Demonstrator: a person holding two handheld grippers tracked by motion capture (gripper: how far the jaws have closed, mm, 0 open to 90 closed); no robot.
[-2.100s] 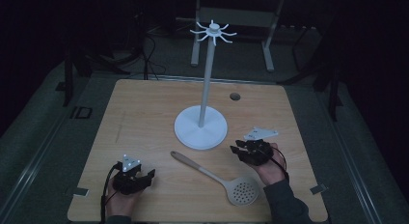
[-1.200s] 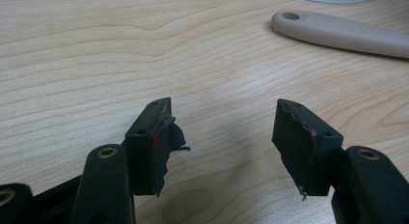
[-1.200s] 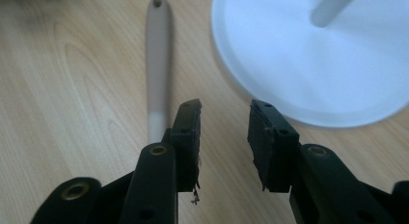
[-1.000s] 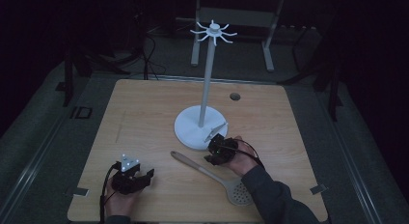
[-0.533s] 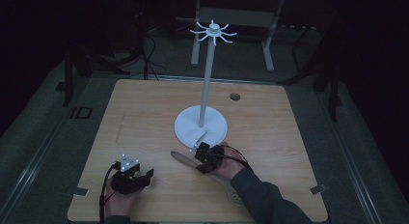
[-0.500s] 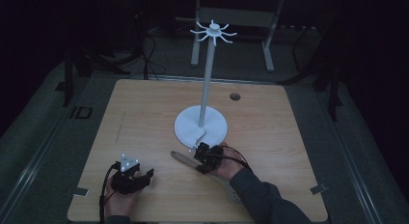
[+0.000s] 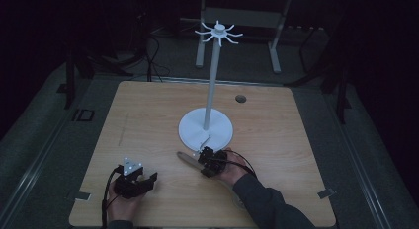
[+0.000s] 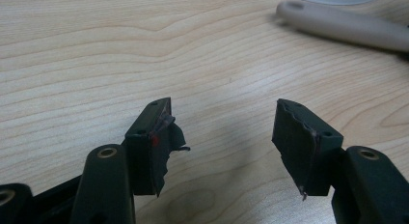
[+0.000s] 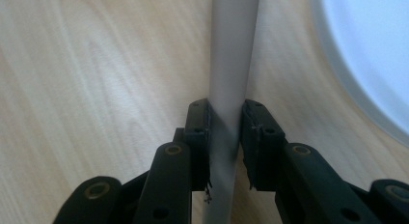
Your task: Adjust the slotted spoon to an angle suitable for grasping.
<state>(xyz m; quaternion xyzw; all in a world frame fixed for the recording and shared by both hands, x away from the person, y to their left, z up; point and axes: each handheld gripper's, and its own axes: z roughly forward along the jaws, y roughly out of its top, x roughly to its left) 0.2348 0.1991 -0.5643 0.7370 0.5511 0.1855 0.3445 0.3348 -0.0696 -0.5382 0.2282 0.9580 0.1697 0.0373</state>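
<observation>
Right tongs (image 9: 225,142) now clamped on spoon handle (image 9: 231,64), earlier apart; left tongs (image 8: 224,137) unmoved, spread, empty.

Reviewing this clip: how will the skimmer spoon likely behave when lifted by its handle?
Skimmer spoon handle looks rigid, so probably no flopping. The right tongs clamp it far from the hidden head, so that end may droop. Its smooth round surface could twist between the pads.

Stand (image 7: 206,131) mid worktop (image 7: 148,115); utensil handle (image 7: 188,159) just before its base, in right gripper (image 7: 207,160); left gripper (image 7: 133,177) near-left, well apart.
</observation>
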